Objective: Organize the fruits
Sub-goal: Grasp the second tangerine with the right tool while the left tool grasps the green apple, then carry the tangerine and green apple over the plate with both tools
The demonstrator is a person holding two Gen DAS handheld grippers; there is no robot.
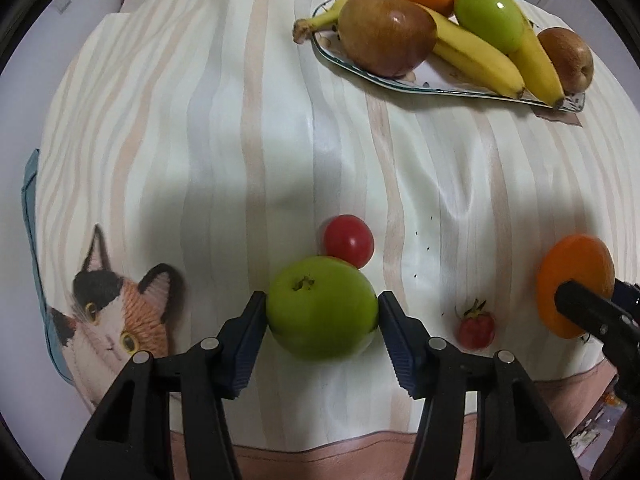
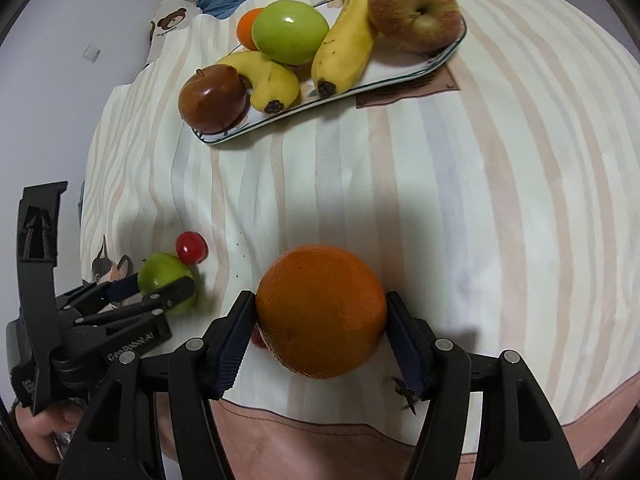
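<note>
A plate [image 1: 400,80] at the far side of the striped cloth [image 1: 240,140] carries bananas [image 1: 480,56], apples and an orange. Nearer, a red tomato [image 1: 349,240] touches a green apple [image 1: 322,307], and a strawberry [image 1: 476,328] lies on the cloth to the right of them. A cat print [image 1: 116,320] shows at the cloth's left edge. The left gripper [image 1: 322,312] clamps the green apple on the cloth. The right gripper [image 2: 321,312] clamps an orange [image 2: 321,310].

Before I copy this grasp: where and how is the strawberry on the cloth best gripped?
Grip the strawberry across its red body, coming from above. It lies on its side, leafy cap pointing away, with bare tablecloth on both flanks for fingers.
</note>
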